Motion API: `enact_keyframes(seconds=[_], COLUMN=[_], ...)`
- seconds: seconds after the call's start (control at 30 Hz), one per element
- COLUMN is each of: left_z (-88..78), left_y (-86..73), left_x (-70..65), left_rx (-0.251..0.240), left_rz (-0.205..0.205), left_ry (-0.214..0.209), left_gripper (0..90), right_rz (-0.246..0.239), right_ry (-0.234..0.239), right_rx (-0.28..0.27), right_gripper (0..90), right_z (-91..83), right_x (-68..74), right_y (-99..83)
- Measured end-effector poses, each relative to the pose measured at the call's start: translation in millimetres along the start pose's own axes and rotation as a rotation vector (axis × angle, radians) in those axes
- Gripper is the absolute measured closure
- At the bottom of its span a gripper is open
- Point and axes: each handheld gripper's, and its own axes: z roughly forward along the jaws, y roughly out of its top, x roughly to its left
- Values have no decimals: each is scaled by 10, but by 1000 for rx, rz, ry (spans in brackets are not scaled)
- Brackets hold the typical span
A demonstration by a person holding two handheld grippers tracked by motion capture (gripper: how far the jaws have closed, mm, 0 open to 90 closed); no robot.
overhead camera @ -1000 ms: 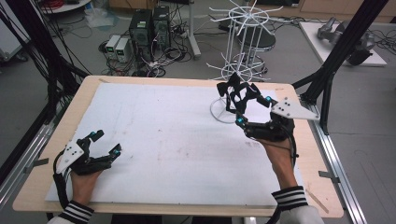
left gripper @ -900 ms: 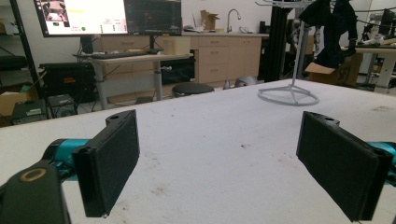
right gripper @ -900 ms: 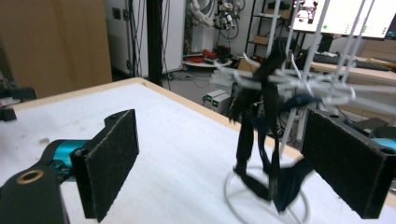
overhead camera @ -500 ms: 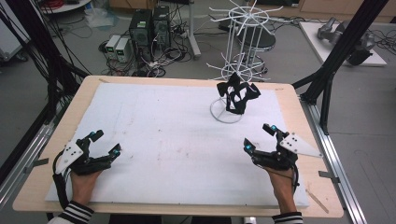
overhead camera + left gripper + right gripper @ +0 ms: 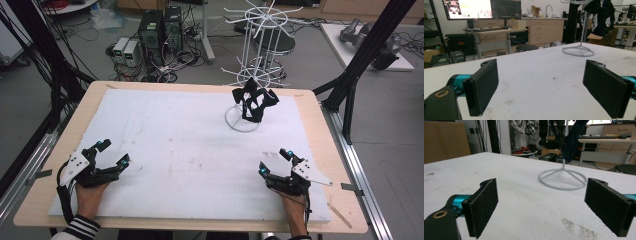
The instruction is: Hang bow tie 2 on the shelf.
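The white foam-covered table (image 5: 165,150) carried a white wire rack (image 5: 252,75) at its far right, standing on a ring base (image 5: 562,179). A black garment (image 5: 254,100) hung from the rack's lower arms, draped down around the centre post just above the base; this was the item the work concerned. It appeared fully supported by the rack, clear of the table surface.

The right gripper (image 5: 272,162) rested low at the near right edge, jaws wide apart with nothing between them, well apart from the rack. The left gripper (image 5: 111,152) rested at the near left edge, jaws likewise wide and empty.

The step in hand read as parking both grippers after hanging. To do it well, each gripper was best set flat on the bare foam, jaws left apart, and cables (image 5: 62,192) kept clear of the rack base so that nothing could tug the rack over.

No bins, trays or other containers stood on the table; the rack was the only holder, and it held the one garment.
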Motion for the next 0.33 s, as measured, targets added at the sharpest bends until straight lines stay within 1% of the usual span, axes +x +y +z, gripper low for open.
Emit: enact_keyframes(seconds=[0.03, 0.07, 0.1, 0.2, 0.33], left_z=[0, 1, 2, 1, -1], left_y=[1, 0, 1, 1, 1], left_x=[-1, -1, -2, -1, -2], left_rx=[1, 1, 0, 1, 1], left_rz=[0, 1, 0, -1, 0], left_ry=[1, 1, 2, 3, 4], left_gripper=[137, 137, 137, 136, 137], right_rz=[-10, -14, -4, -23, -18], right_ry=[-6, -7, -1, 0, 0], right_rx=[-1, -16, -22, -12, -15], right_gripper=[111, 111, 110, 111, 110], right_z=[2, 3, 11, 21, 13], right_x=[11, 19, 22, 36, 40], right_y=[2, 1, -3, -1, -6])
